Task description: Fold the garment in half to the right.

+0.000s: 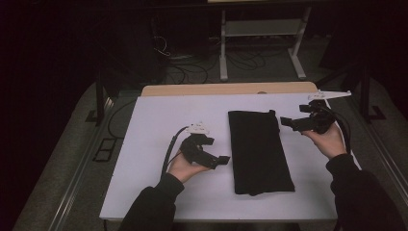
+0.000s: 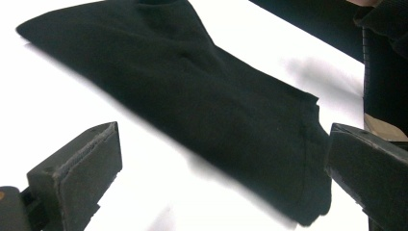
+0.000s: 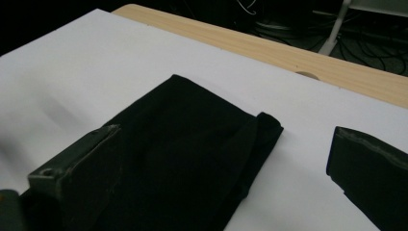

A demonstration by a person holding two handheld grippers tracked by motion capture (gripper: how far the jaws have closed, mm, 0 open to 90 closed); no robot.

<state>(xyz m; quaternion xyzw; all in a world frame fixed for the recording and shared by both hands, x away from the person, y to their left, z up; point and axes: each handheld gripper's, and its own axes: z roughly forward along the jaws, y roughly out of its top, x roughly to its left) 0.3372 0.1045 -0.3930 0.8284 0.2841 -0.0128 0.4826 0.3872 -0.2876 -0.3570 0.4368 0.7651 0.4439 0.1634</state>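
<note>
A black folded cloth (image 1: 259,150) lies flat as a long strip in the middle of the white table (image 1: 159,120). My left gripper (image 1: 224,160) hovers just left of the cloth's near half, jaws open and empty. In the left gripper view the cloth (image 2: 202,96) stretches across between and beyond the two fingers (image 2: 82,168). My right gripper (image 1: 285,121) sits by the cloth's far right corner, open, holding nothing. The right gripper view looks onto the cloth's (image 3: 187,154) far end, with a small folded lip at its corner (image 3: 269,122).
A wooden strip (image 1: 226,89) runs along the table's far edge. Beyond it are cables (image 1: 192,67) on the floor and a white frame stand (image 1: 262,33). Dark sleeves come in from the bottom of the high view.
</note>
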